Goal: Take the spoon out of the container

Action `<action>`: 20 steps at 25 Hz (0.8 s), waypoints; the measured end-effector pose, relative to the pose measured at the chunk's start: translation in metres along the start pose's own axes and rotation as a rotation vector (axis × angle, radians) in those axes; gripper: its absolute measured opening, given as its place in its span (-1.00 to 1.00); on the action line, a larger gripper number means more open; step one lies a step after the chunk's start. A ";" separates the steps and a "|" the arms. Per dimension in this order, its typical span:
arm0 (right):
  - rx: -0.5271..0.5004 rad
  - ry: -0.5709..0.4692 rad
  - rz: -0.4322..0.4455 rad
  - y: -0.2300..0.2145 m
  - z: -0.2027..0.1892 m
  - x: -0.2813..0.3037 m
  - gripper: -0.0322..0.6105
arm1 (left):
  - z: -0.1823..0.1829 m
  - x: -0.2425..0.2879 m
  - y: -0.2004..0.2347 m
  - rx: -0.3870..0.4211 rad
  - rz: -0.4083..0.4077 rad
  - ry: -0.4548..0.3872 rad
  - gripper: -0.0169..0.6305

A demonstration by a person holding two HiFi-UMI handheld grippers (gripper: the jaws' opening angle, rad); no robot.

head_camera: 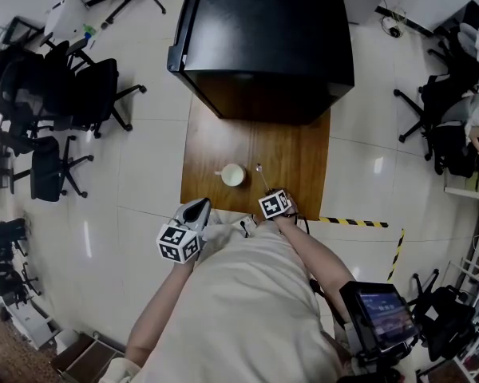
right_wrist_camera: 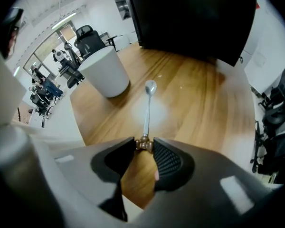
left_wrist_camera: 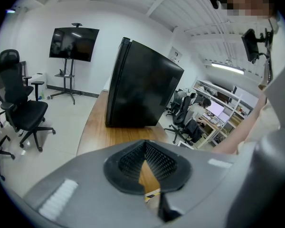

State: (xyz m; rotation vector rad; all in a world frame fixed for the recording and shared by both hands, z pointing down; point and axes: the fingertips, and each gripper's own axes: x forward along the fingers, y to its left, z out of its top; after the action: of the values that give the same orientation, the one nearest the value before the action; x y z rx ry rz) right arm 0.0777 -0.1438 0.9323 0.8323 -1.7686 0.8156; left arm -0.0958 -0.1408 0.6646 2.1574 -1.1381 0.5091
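A white cup (head_camera: 232, 175) stands on the wooden table (head_camera: 211, 146); in the right gripper view the cup (right_wrist_camera: 104, 71) is upright at the upper left. The metal spoon (right_wrist_camera: 147, 110) is outside the cup, to its right, stretched over the wood with its bowl pointing away from me. My right gripper (right_wrist_camera: 143, 145) is shut on the ornate end of the spoon's handle. In the head view the spoon (head_camera: 261, 174) runs from the right gripper (head_camera: 269, 191) toward the table's middle. My left gripper (head_camera: 198, 207) hovers at the table's near edge; in its own view the left gripper (left_wrist_camera: 145, 144) is shut on nothing.
A large black cabinet (head_camera: 263, 38) fills the far end of the table. Office chairs (head_camera: 64, 94) stand on the floor to the left. Yellow-black tape (head_camera: 359, 222) marks the floor on the right. A device with a screen (head_camera: 383, 313) sits near my right side.
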 end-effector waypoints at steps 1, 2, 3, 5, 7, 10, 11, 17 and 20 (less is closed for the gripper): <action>-0.009 -0.005 -0.009 0.000 0.000 0.000 -0.50 | 0.000 -0.001 0.001 -0.001 0.000 -0.001 -0.95; -0.019 -0.007 -0.018 0.001 0.000 0.000 -0.50 | -0.001 -0.001 0.002 -0.001 -0.002 -0.002 -0.95; -0.029 -0.008 -0.026 0.001 -0.001 0.001 -0.49 | -0.001 -0.002 0.003 -0.001 -0.004 -0.004 -0.95; -0.044 -0.016 -0.040 0.003 -0.001 0.001 -0.35 | -0.002 -0.004 0.004 0.000 -0.011 -0.010 -0.95; -0.053 -0.037 -0.062 0.004 0.003 -0.003 -0.22 | -0.002 -0.008 0.006 0.002 -0.021 -0.015 -0.95; -0.036 -0.080 -0.108 0.001 0.010 -0.015 -0.21 | -0.002 -0.014 0.012 0.009 -0.043 -0.025 -0.95; -0.024 -0.101 -0.125 0.000 0.013 -0.021 -0.21 | -0.002 -0.016 0.015 0.012 -0.052 -0.028 -0.95; 0.063 -0.289 -0.221 0.015 0.072 -0.097 -0.21 | 0.007 -0.039 0.044 0.023 -0.131 -0.054 -0.95; 0.027 -0.381 -0.258 0.029 0.116 -0.142 -0.22 | 0.011 -0.057 0.062 0.013 -0.139 -0.074 -0.95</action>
State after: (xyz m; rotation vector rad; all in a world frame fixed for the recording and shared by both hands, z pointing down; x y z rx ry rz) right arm 0.0382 -0.1993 0.7596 1.2697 -1.9250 0.5353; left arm -0.1784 -0.1410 0.6454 2.2639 -1.0175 0.3788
